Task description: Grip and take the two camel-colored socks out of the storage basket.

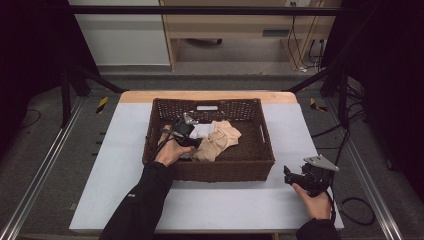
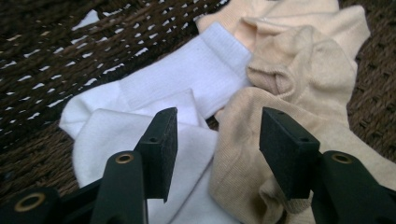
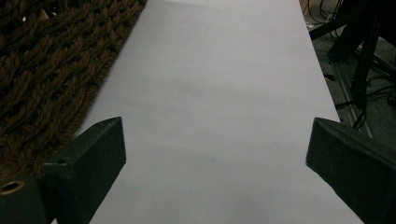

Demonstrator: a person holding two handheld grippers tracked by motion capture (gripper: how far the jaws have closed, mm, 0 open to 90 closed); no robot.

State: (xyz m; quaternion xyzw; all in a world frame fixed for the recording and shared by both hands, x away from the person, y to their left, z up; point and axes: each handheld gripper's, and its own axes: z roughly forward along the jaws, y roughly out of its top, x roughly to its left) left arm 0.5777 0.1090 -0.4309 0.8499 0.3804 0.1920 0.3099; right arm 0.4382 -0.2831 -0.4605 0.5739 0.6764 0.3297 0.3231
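A dark brown wicker basket [image 1: 255,165] stands at the middle of the table. Inside it lie white socks [image 2: 187,79] and beige socks [image 2: 299,74], the beige ones [image 1: 220,137] to the right of the white [image 1: 202,130]. My left gripper [image 1: 195,141] is down in the basket, open, its jaws just above the seam where a white sock meets a beige one [image 2: 217,149]. Nothing is held between them. My right gripper [image 1: 287,176] hovers open over the bare white tabletop [image 3: 210,116] right of the basket's near corner [image 3: 46,70].
The white table mat [image 1: 100,165] has free room left, right and in front of the basket. Metal rails run along both table sides. Cables [image 1: 357,210] lie on the floor at the right. A wooden desk [image 1: 240,25] stands beyond the table.
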